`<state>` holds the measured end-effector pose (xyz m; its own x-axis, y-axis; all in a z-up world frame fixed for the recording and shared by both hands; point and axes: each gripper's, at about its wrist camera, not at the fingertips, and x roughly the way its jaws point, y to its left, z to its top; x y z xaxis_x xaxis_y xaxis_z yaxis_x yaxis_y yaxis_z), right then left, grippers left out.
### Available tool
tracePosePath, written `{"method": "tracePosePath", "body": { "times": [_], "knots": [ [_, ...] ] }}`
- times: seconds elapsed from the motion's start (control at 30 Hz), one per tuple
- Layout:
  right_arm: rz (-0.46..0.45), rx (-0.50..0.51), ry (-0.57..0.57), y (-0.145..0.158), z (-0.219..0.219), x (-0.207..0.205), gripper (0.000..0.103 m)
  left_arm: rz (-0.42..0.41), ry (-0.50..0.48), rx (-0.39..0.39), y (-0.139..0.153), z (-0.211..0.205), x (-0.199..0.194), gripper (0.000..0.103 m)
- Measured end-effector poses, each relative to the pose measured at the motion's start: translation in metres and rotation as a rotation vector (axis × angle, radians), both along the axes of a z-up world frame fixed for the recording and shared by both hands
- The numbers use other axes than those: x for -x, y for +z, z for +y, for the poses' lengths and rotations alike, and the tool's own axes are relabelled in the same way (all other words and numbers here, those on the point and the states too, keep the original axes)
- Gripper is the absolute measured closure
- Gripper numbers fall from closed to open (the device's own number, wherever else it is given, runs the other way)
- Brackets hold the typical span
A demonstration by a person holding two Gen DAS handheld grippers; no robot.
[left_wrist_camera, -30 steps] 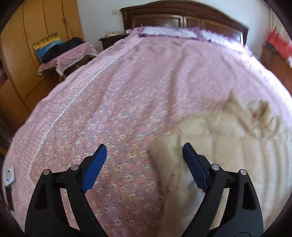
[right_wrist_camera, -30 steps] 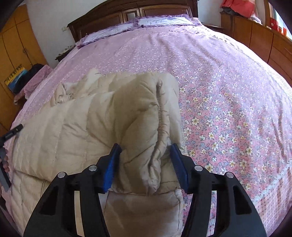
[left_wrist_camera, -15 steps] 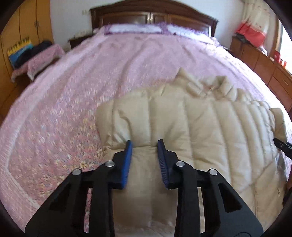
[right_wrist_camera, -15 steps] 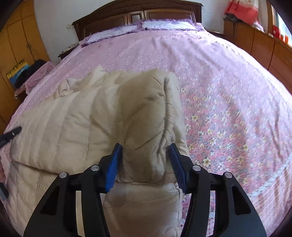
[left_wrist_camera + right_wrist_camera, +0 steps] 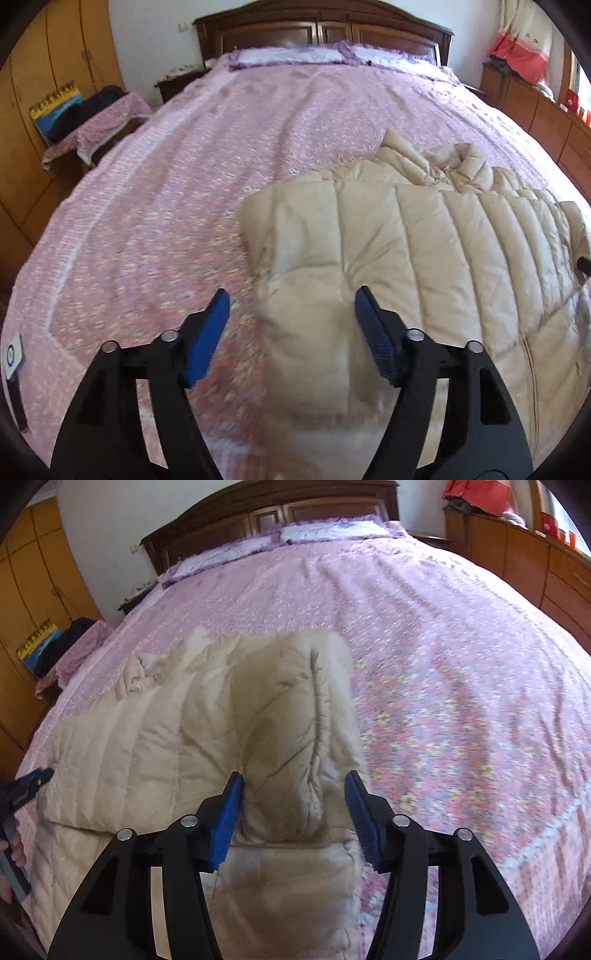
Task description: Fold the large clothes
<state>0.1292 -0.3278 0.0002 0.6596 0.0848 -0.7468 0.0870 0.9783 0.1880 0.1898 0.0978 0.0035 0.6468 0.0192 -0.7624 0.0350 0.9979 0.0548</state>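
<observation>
The left gripper [image 5: 291, 321] is opening over the near left edge of the beige down jacket [image 5: 424, 236] on the bed's floral bedspread [image 5: 155, 229], nothing pinched. The right gripper [image 5: 293, 805], also opening, straddles the folded sleeve [image 5: 291, 716]. Best release both cleanly, then smooth flat

Black grippers [image 5: 291, 332] w/ blue pads [image 5: 376, 339], silver screws.

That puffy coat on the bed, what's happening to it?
A person is folding a beige puffer jacket on a pink floral bedspread. Both sleeves are already folded in over the body. The left hand-held gripper is opening with one edge of the jacket between its jaws. The right hand-held gripper is opening too, around the folded sleeve.
</observation>
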Motion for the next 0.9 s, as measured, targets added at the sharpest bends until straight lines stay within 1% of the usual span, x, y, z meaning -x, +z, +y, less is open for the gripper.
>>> {"method": "tracePosePath", "body": {
  "times": [0.07,0.2,0.3,0.53,0.7,0.9],
  "knots": [
    [-0.025,-0.012,-0.005,0.009,-0.003,0.01,0.042,-0.001,0.01,0.009,0.005,0.008,0.011,0.028],
    [-0.061,-0.002,0.01,0.029,-0.003,0.035,0.038,-0.005,0.031,0.055,0.014,0.021,0.036,0.026],
    [-0.064,0.007,0.04,0.036,0.001,0.056,0.037,-0.007,0.044,0.049,0.017,0.027,0.057,0.026],
    [-0.025,0.003,0.083,0.031,0.005,0.101,0.035,0.008,0.043,0.058,0.017,0.031,0.107,0.025],
    [-0.006,-0.002,0.092,0.025,0.005,0.128,0.034,0.047,0.04,0.087,0.01,0.029,0.14,0.025],
    [0.018,-0.015,0.106,0.017,0.007,0.163,0.033,0.093,0.035,0.101,0.0,0.028,0.17,0.025]
  ]
}}
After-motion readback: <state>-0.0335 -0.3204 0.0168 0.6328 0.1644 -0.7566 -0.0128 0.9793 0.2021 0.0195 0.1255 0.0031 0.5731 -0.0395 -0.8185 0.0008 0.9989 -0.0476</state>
